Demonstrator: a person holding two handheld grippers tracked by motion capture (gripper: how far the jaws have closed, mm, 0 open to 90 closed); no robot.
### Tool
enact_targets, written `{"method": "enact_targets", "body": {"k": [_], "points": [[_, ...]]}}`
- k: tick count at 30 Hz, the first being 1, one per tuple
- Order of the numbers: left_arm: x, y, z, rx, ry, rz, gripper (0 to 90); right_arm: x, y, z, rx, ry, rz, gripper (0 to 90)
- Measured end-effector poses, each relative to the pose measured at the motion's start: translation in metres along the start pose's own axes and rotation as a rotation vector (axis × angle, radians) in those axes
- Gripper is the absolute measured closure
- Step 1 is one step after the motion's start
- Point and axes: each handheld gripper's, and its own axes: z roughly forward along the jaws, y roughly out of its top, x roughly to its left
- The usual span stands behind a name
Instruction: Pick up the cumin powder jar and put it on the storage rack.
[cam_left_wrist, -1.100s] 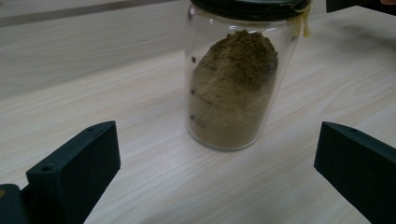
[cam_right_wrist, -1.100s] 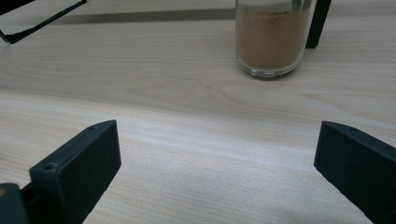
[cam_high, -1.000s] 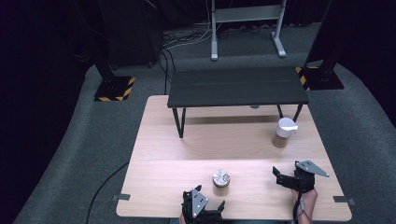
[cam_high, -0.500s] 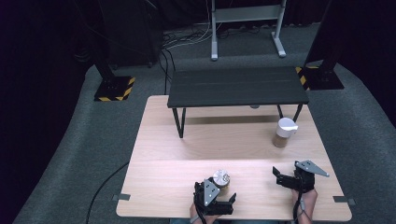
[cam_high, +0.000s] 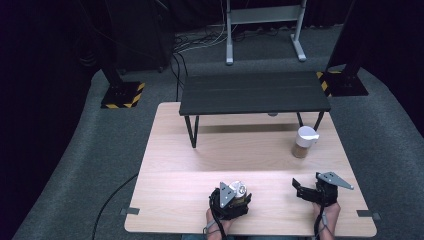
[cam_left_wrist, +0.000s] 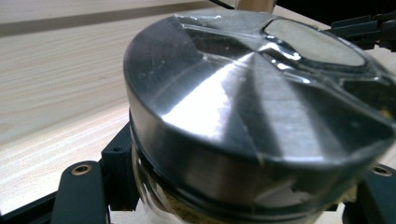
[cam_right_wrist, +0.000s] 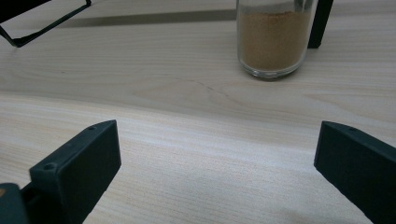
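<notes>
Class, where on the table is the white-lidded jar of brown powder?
In the high view the white-lidded jar stands on the wooden table's far right, beside the black bench's right leg, beyond the right tool.

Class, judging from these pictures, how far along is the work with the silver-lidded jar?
Done: the left gripper has just closed its fingers on the silver-lidded jar. In hand: that grip, jar on the table. Left: any move; the right gripper waits open.

A small glass jar (cam_high: 240, 192) with a silver metal lid stands upright at the table's six o'clock edge.
</notes>
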Motion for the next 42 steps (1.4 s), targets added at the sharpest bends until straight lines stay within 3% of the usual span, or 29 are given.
{"method": "enact_targets", "body": {"k": [15, 42], "points": [[0.019, -0.003, -0.021, -0.019, 0.046, -0.036, 29.2, -0.001, -0.001, 0.0, -0.003, 0.001, 0.003, 0.0], [0.049, 0.004, -0.032, -0.019, 0.125, -0.057, 29.3, 0.0, -0.001, 0.0, -0.003, -0.004, 0.002, 0.0]]}}
